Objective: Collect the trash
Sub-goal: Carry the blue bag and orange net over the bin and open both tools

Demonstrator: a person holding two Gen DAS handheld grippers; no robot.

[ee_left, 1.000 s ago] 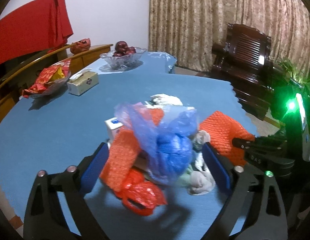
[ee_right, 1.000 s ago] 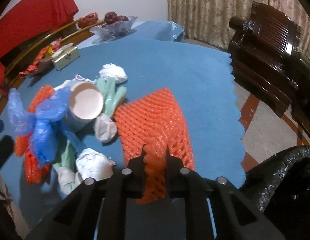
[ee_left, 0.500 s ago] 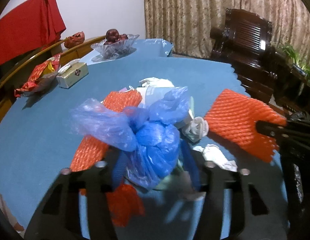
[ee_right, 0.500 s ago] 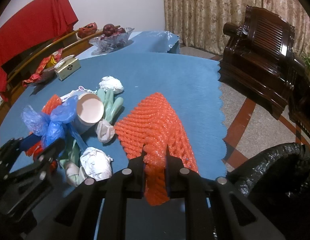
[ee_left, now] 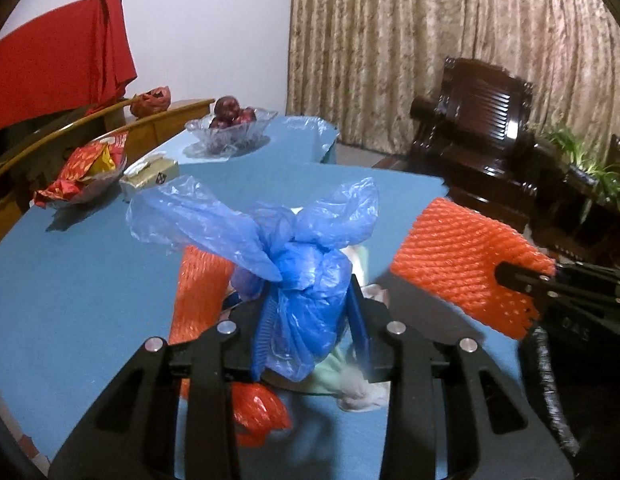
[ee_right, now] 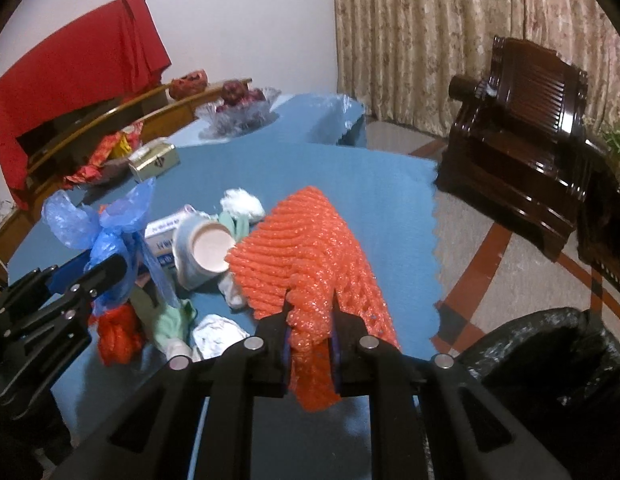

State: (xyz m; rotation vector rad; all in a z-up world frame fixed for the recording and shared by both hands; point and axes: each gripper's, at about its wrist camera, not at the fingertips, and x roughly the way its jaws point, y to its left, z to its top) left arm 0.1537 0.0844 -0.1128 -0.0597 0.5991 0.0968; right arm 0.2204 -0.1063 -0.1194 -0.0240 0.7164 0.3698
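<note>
My left gripper (ee_left: 310, 312) is shut on a knotted blue plastic bag (ee_left: 298, 276) and holds it above the trash pile on the blue table (ee_left: 70, 280). It also shows in the right wrist view (ee_right: 106, 236). My right gripper (ee_right: 310, 308) is shut on an orange foam net (ee_right: 306, 252), lifted off the table; it also shows in the left wrist view (ee_left: 461, 264). A black trash bag (ee_right: 549, 364) stands open on the floor at lower right. On the table lie a paper cup (ee_right: 202, 252), crumpled tissues (ee_right: 218, 336), a second orange net (ee_left: 198, 292) and a red bag (ee_right: 118, 332).
A small white box (ee_right: 162, 236) and green wrappers (ee_right: 170, 320) lie in the pile. At the table's back stand a glass fruit bowl (ee_left: 230, 132), a gold tissue box (ee_left: 150, 176) and a snack dish (ee_left: 86, 172). A dark wooden armchair (ee_right: 521, 148) stands right.
My left gripper closed on the blue bag and lifted it off the pile. My right gripper raised the orange net off the table.
</note>
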